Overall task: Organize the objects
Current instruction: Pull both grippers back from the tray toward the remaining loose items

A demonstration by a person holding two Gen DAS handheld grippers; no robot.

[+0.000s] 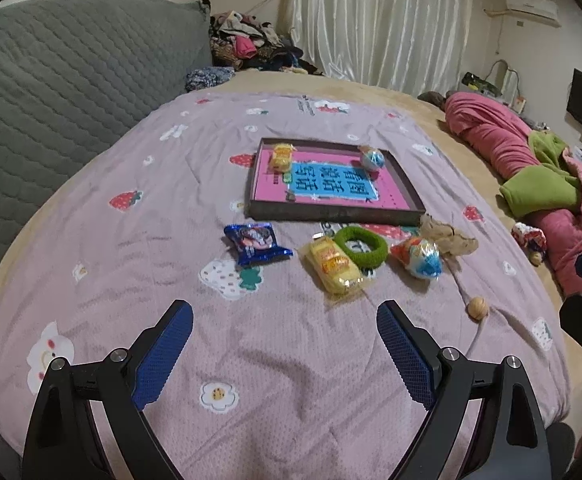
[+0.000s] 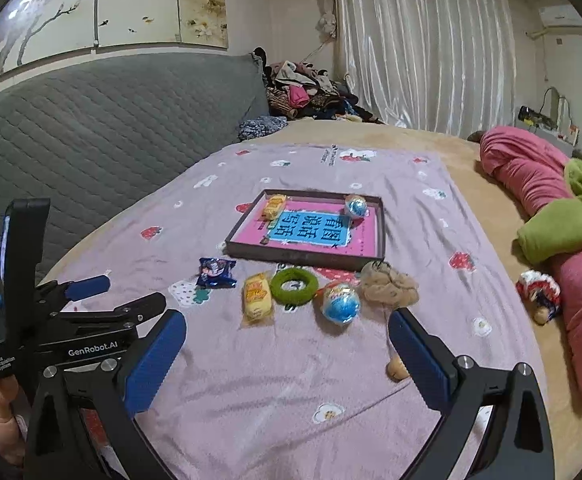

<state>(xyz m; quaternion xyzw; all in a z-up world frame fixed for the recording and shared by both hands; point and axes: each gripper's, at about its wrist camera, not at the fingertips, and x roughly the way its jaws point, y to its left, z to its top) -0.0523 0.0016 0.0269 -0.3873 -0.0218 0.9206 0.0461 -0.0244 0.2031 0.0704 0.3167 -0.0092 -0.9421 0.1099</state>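
Left wrist view: the left gripper (image 1: 285, 320) is hovering over the lilac strawberry-print quilt (image 1: 171, 208) on the bed, its jaws spread wide and gripping nothing; ahead, a shallow dark-rimmed cardboard tray with a pink and blue printed base (image 1: 405, 190) is lying flat, holding a small yellow snack packet (image 1: 281, 157) and a foil-wrapped blue ball (image 1: 372, 159); in front of the tray a blue snack pouch (image 1: 256, 243), a larger yellow wrapped cake (image 1: 334, 266), a green fuzzy hair ring (image 1: 361, 247), a second foil-wrapped ball (image 1: 421, 257) and a beige plush toy (image 1: 449, 236) are sitting in a loose row; a walnut (image 1: 478, 308) is lying apart.

Right wrist view: the right gripper (image 2: 287, 330) is hanging over the same quilt, jaws released and bare; the left gripper is showing beside it, likewise spread.
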